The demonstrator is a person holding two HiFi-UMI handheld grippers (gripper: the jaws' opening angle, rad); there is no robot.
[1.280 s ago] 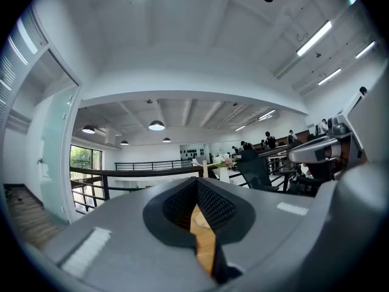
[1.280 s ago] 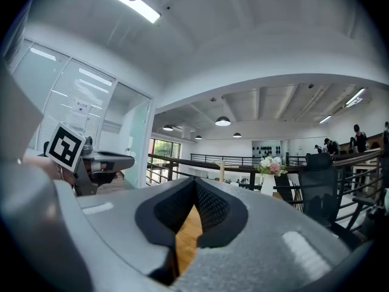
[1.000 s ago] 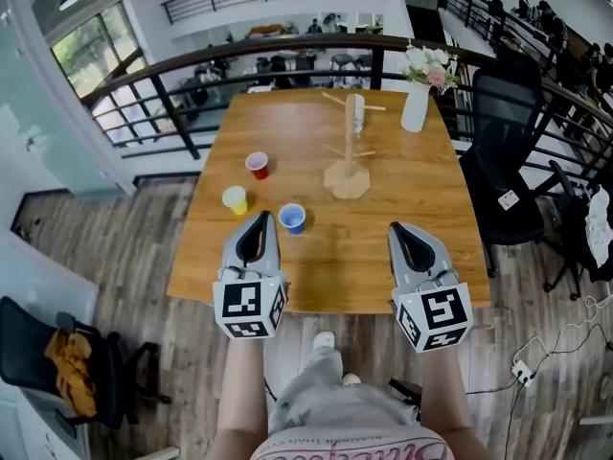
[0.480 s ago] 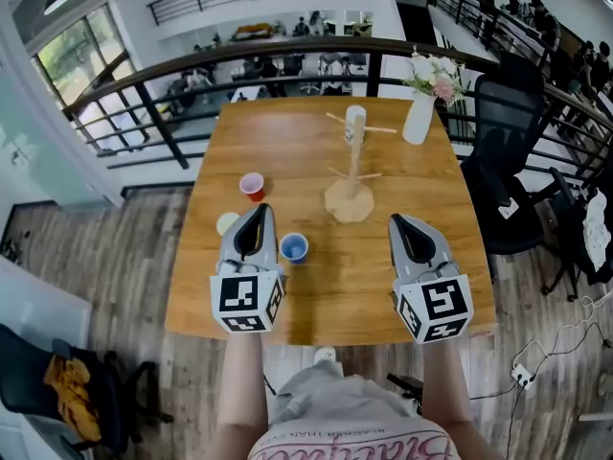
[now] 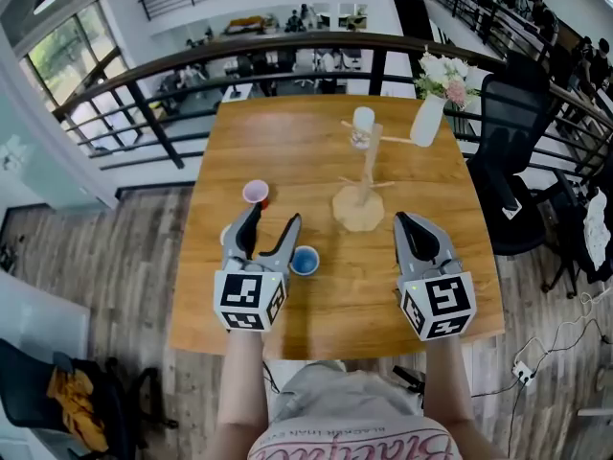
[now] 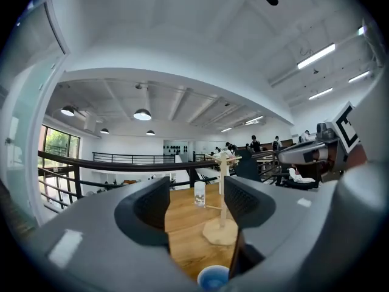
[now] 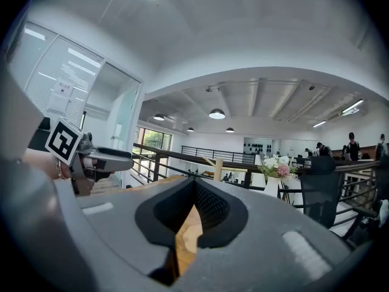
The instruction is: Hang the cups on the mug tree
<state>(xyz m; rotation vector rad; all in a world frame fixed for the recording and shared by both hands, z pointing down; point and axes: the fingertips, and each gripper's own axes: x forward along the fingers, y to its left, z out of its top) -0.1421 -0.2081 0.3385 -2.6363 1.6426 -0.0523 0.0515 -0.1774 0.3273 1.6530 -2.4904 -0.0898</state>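
The small blue plastic cup, mid-frame just right of the left gripper, whose empty jaws have just been opening, looks light, thin-walled and crushable, so pinch its rim gently; the right gripper is closed, empty.

The table is smooth warm wood with a soft sheen; the mug tree is paler, matt wood; the blue cup looks like smooth plastic; the left gripper and right gripper have matt grey plastic shells; their pads are black and finely textured; the vase is glossy white; the floor is grained planking; the railing is dark metal.
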